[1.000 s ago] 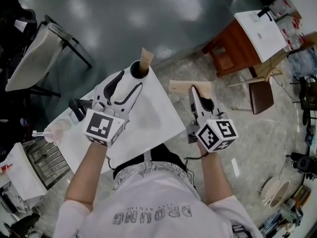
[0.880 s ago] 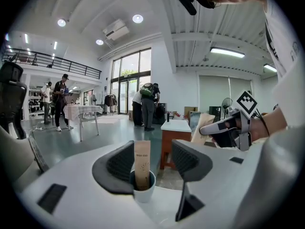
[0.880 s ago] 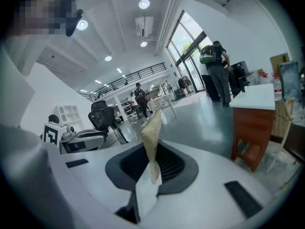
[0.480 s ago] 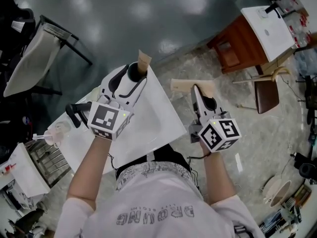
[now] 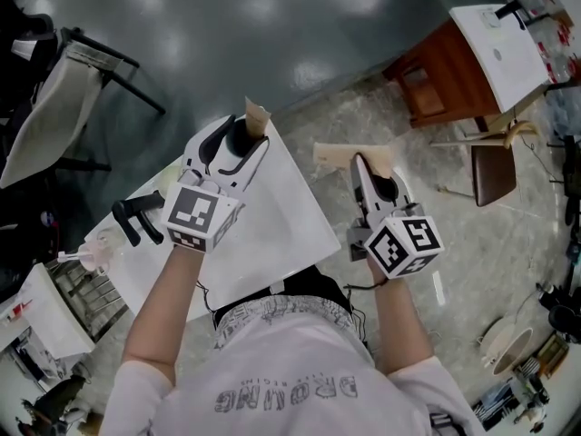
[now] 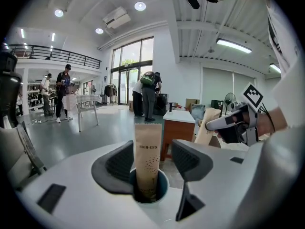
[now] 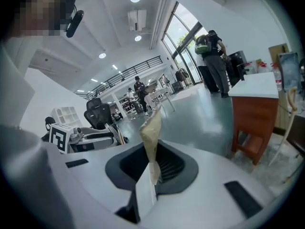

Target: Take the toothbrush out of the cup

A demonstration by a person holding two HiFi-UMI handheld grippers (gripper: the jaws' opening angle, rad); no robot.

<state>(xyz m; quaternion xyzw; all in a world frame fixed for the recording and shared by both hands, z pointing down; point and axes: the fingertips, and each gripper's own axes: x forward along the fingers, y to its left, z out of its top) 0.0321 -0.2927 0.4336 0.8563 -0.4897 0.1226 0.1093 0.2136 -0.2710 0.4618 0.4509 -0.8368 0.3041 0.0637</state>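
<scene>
A dark cup [image 5: 238, 140] sits between the fingers of my left gripper [image 5: 238, 131] over the far edge of the white table [image 5: 281, 225]. My left gripper is shut on the cup. A brown paper-wrapped toothbrush [image 5: 256, 113] stands upright in it. The left gripper view shows the wrapped toothbrush [image 6: 147, 156] rising from the cup [image 6: 163, 185] between the two jaws. My right gripper [image 5: 363, 165] hangs to the right of the table, shut on a second brown paper packet [image 5: 331, 157]. That packet [image 7: 151, 130] stands pinched between its closed jaws.
A black handled tool [image 5: 136, 221] and a clear cup [image 5: 98, 248] lie on the table's left part. A wire basket [image 5: 77, 289] sits lower left. A brown cabinet [image 5: 436, 75] and a chair [image 5: 486, 171] stand at the right. People stand far off in the hall.
Both grippers have sunk a little, each keeping its load. The left gripper with the cup has shifted slightly leftward in the head view. Neither grip has changed.
</scene>
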